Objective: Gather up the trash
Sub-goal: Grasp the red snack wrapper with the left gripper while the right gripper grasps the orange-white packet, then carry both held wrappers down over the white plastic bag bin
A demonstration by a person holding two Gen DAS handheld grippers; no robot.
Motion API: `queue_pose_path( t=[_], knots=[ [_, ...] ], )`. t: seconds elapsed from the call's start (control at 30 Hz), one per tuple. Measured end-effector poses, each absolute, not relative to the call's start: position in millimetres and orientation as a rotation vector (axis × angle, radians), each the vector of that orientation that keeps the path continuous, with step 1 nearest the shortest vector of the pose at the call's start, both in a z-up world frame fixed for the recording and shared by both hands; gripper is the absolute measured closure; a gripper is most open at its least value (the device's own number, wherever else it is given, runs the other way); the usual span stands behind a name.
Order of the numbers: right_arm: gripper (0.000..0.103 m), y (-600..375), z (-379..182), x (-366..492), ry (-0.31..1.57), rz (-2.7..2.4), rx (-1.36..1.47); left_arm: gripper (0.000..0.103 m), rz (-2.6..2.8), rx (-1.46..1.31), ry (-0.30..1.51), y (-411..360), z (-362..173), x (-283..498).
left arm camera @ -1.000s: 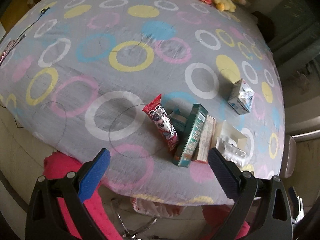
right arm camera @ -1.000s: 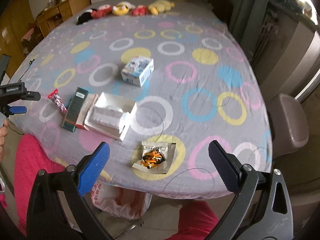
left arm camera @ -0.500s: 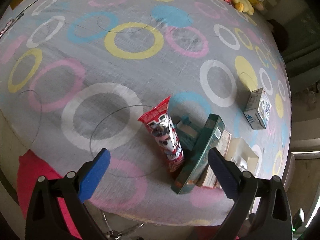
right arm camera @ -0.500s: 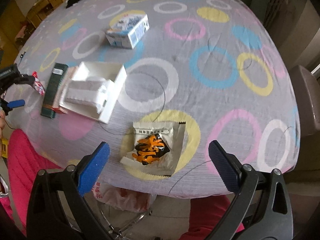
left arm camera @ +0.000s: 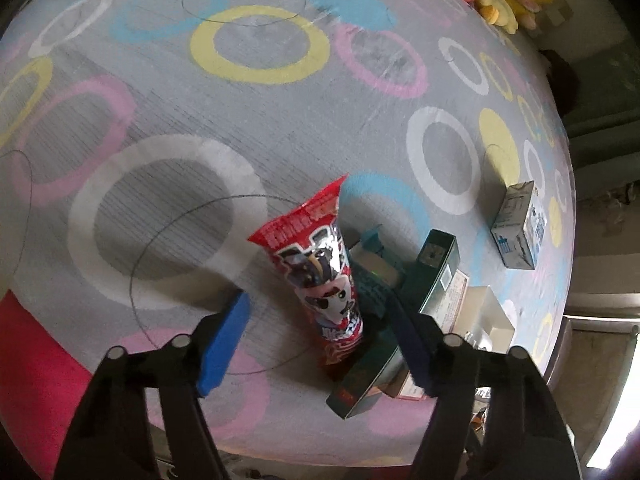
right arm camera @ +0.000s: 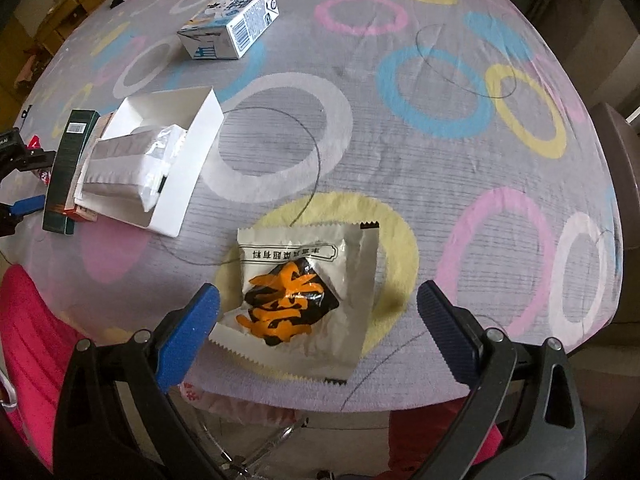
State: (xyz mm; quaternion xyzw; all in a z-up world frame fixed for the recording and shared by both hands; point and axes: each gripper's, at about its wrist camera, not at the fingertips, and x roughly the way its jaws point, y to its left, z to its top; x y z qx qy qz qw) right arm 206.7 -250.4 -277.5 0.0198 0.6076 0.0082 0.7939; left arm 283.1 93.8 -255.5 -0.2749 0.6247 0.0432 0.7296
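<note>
Left gripper (left arm camera: 316, 334): closing, pads not yet touching red snack wrapper (left arm camera: 320, 272) between them. Right gripper (right arm camera: 318, 330): spread wide, straddling silver sachet (right arm camera: 304, 296), positioned for pickup.

Both cameras ride on the hand-held grippers and look steeply down at the near edge of the ringed tablecloth (left arm camera: 248, 92), close in. The left one faces the red snack wrapper (left arm camera: 320, 268); the right one faces the silver sachet (right arm camera: 304, 300). Both take in the green box (left arm camera: 400, 320) (right arm camera: 70, 168), white open box (right arm camera: 176, 152) and milk carton (left arm camera: 518, 226) (right arm camera: 232, 24).
</note>
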Motion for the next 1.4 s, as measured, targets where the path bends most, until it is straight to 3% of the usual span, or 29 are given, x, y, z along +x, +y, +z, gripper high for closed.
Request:
queue_pose_path(
  t=[0.17, 0.53, 0.7, 0.77, 0.83, 1.0, 1.07, 1.2, 1.4],
  knots=[
    [0.009, -249, -291, 211, 1.302, -0.012, 0.019, 0.055, 0.102, -0.668, 1.353, 100, -256, 283],
    [0.005, -247, -307, 205, 1.273, 0.001, -0.013, 0.056, 0.103, -0.696, 1.284, 99, -254, 283],
    [0.006, -246, -308, 203, 1.273, 0.004, -0.005, 0.077, 0.090, -0.686, 1.336, 99, -263, 286],
    [0.007, -247, -306, 203, 1.269, 0.001, -0.001, 0.078, 0.093, -0.682, 1.342, 101, -263, 285],
    [0.014, -246, -301, 201, 1.258, -0.004, -0.013, 0.082, 0.095, -0.677, 1.339, 101, -261, 286],
    [0.056, -244, -287, 192, 1.227, -0.012, -0.024, 0.085, 0.110, -0.667, 1.319, 105, -255, 284],
    [0.065, -242, -283, 192, 1.222, -0.010, -0.025, 0.086, 0.113, -0.671, 1.316, 107, -254, 284],
    [0.073, -239, -278, 192, 1.215, -0.005, -0.028, 0.086, 0.107, -0.648, 1.293, 111, -244, 281],
    [0.076, -232, -260, 190, 1.182, -0.001, -0.027, 0.086, 0.091, -0.581, 1.258, 114, -224, 276]
  ],
)
